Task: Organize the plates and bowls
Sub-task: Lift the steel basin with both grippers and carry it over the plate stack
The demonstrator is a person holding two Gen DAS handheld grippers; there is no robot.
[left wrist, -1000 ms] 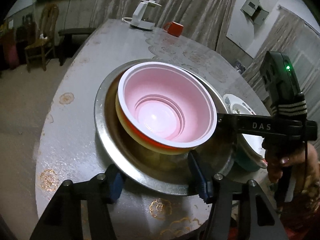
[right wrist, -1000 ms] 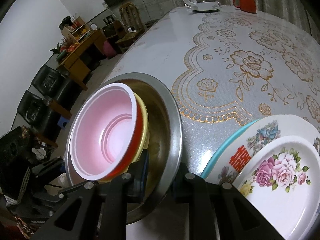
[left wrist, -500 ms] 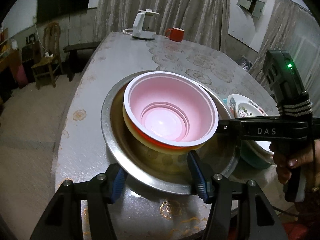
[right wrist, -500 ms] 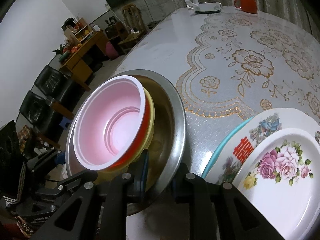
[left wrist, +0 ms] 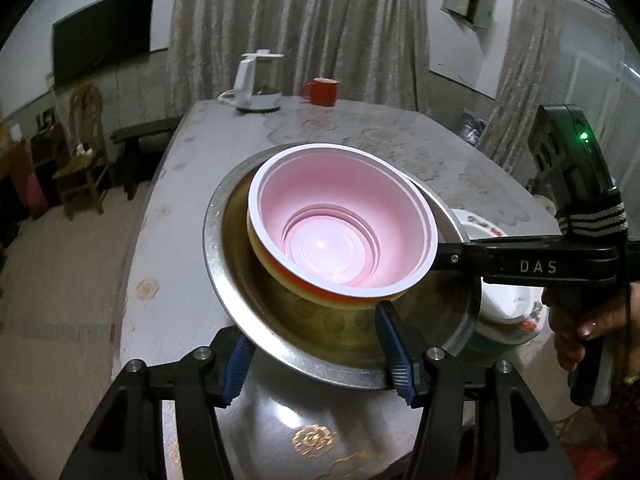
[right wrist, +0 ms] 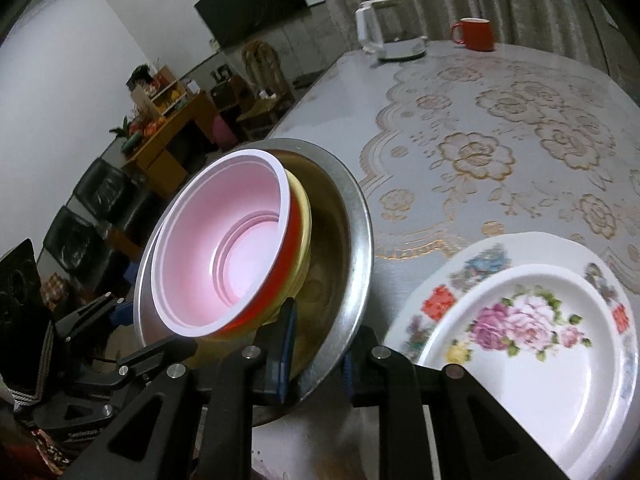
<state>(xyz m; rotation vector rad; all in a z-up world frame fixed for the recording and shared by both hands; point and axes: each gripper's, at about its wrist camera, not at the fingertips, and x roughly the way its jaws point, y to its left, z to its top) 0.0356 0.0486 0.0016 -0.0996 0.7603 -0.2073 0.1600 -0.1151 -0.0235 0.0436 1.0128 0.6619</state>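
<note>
Both grippers — left gripper (left wrist: 320,354), right gripper (right wrist: 316,354) — seemingly pinch the wide steel basin's (left wrist: 224,264) rim; nested pink plastic bowl (left wrist: 340,232) inside.

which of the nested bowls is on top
The pink bowl. It sits inside the red and yellow ones, which show only as rims beneath it.

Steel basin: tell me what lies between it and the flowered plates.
Nothing visible does. The steel basin, gripped at its rim by both grippers, sits right beside the flowered plates, only bare tablecloth between them.
</note>
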